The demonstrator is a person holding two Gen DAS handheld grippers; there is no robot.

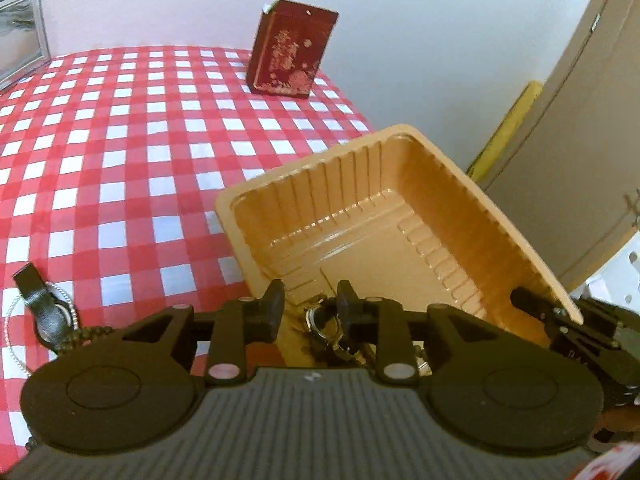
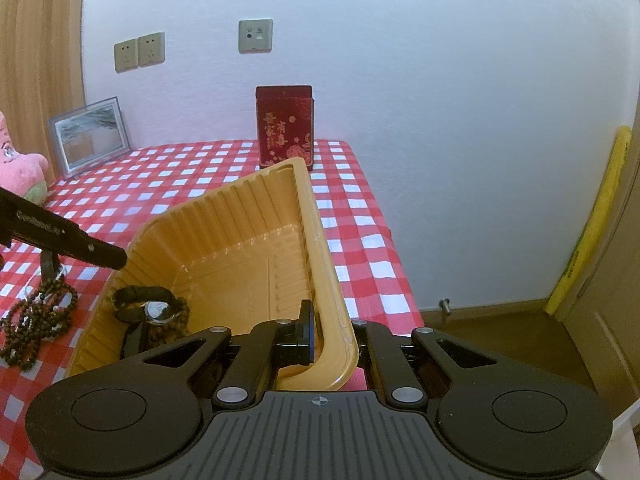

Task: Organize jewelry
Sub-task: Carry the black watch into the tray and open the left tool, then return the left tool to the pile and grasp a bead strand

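Observation:
An orange plastic tray (image 1: 360, 176) rests tilted on the red checked cloth, one side lifted. My right gripper (image 2: 332, 336) is shut on its near rim, one finger inside and one outside. In the tray's low corner lies a wristwatch (image 2: 156, 307) with a black strap, on something brown and beaded. My left gripper (image 1: 311, 300) hovers over that corner with its jaws apart and nothing pressed between them; the watch (image 1: 320, 320) shows below the gap. A second black-strapped watch (image 1: 48, 312), a white bead chain (image 1: 12, 320) and dark brown beads (image 2: 36, 320) lie on the cloth left of the tray.
A dark red gift box (image 2: 286, 128) stands at the back of the table by the wall. At the far left are a picture frame (image 2: 90, 132) and a pink plush toy (image 2: 20, 164). The table edge (image 2: 384, 240) drops off just right of the tray.

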